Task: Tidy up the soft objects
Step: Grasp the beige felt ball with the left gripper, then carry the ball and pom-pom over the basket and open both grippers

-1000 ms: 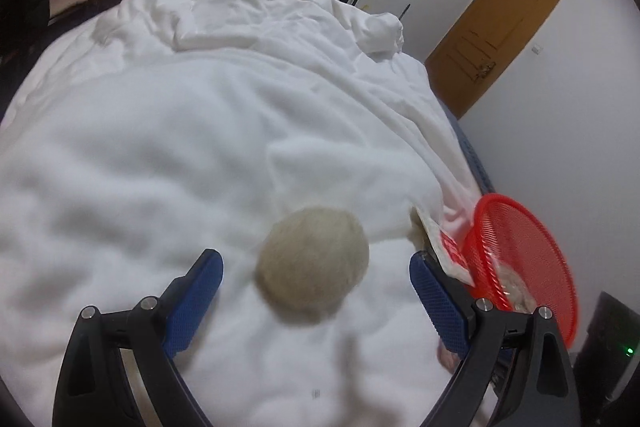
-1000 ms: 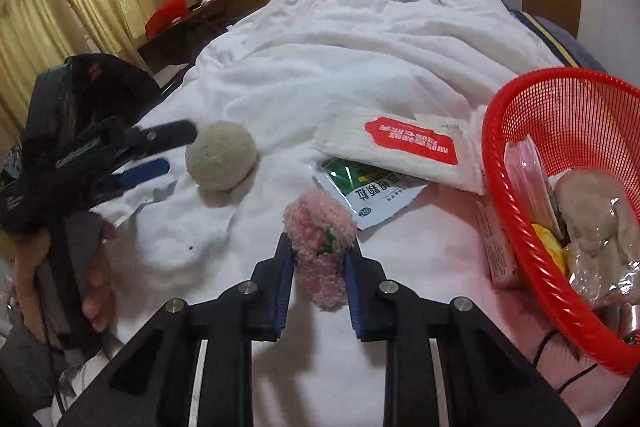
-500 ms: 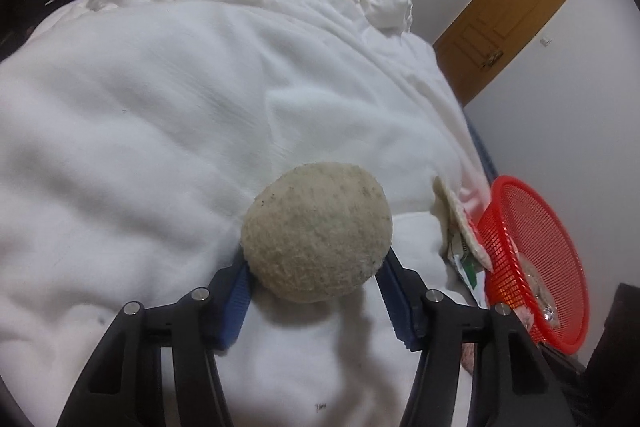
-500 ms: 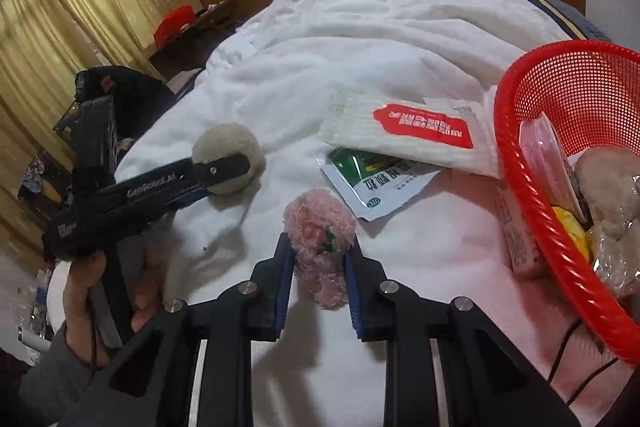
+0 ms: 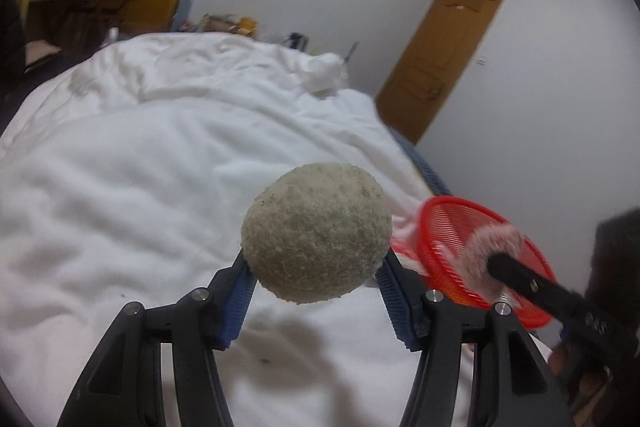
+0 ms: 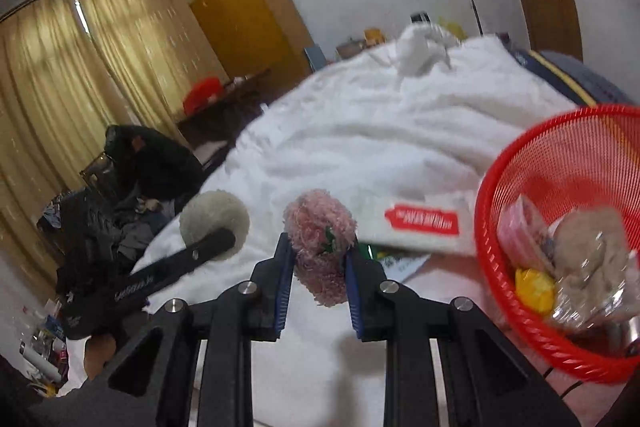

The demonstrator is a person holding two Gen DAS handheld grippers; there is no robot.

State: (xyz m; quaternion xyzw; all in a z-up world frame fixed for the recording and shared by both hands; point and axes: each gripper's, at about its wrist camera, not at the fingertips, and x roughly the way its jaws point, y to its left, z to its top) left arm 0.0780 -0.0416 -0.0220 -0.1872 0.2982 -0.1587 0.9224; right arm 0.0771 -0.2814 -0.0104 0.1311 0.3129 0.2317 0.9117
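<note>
Duvet (image 5: 160,155) spread white beneath both claws; red basket (image 6: 516,187) just right of the right gripper (image 6: 318,259). Grey ball (image 5: 316,233) clamped in left gripper (image 5: 316,267), pink pompom (image 6: 320,239) pinched in the right, both lifted off the bedding.

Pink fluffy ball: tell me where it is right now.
The pink fluffy ball is clamped in the right gripper, lifted above the white bedding, left of the red basket.
</note>
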